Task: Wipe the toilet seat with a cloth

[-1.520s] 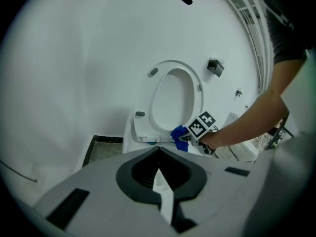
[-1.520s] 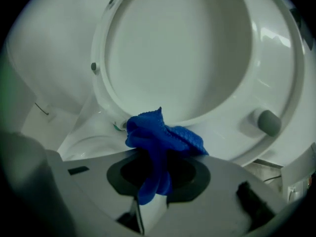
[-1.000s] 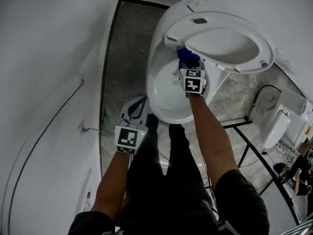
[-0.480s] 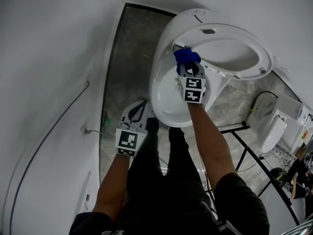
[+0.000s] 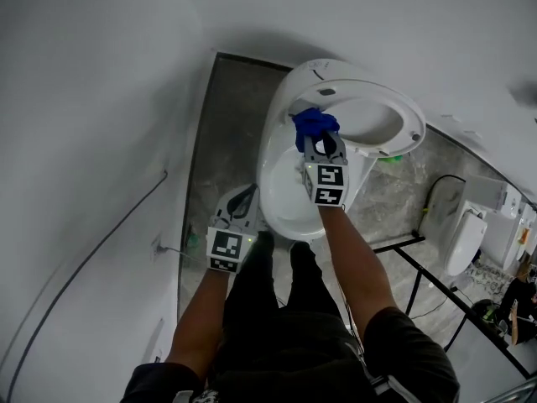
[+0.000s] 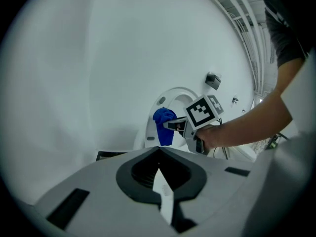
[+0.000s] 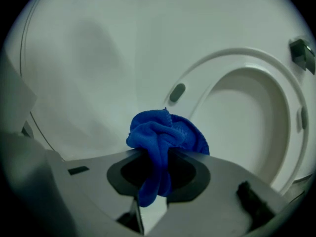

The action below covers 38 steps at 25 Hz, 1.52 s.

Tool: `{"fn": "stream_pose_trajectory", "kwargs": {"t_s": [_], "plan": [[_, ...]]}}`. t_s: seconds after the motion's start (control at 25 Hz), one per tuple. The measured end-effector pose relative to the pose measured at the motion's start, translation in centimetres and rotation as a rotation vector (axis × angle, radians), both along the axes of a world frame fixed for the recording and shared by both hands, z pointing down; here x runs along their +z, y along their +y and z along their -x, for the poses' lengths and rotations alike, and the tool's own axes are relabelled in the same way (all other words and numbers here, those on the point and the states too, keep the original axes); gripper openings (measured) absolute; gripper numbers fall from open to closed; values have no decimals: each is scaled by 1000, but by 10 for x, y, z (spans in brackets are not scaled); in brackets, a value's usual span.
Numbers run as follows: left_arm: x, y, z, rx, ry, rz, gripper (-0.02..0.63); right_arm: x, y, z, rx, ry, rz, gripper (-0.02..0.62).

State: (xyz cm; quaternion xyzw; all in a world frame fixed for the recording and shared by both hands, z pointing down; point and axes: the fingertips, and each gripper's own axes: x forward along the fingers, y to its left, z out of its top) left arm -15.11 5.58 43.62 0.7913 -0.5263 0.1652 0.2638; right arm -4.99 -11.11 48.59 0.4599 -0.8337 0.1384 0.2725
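The white toilet seat is tipped up over the bowl. My right gripper is shut on a bunched blue cloth, which sits against the near left part of the raised seat ring. In the right gripper view the cloth bulges out of the jaws in front of the seat's underside and a grey bumper. My left gripper is shut and holds nothing, low at the bowl's left side. The left gripper view shows its closed jaws, the left gripper, and beyond them the cloth.
A white wall with a thin cable runs down the left. Grey stone floor lies between wall and toilet. A black metal frame and another white fixture stand at the right. The person's legs are below the bowl.
My right gripper has risen with the cloth from over the bowl up to the raised seat's rim. My left gripper has lifted a little beside the bowl, still shut.
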Motion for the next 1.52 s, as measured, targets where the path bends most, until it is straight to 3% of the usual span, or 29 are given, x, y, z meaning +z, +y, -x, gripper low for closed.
{"fn": "stream_pose_trajectory", "kwargs": {"t_s": [0.28, 0.64, 0.88, 1.08, 1.28, 1.52], "plan": [[-35, -9, 3, 14, -21, -38, 9, -73, -28, -6, 31, -36, -103, 91], [-68, -4, -15, 71, -55, -76, 9, -143, -37, -44, 99, -39, -205, 91], [-98, -14, -29, 71, -13, -132, 9, -178, 32, -40, 3, -67, -227, 91], [-135, -11, -43, -3, -9, -178, 9, -194, 105, -53, -98, -46, -237, 91], [-161, 22, -66, -55, -35, -214, 9, -210, 166, -81, -128, -132, -199, 91], [-166, 78, -97, -200, -65, -172, 9, -229, 218, -95, -224, -270, -139, 91]]}}
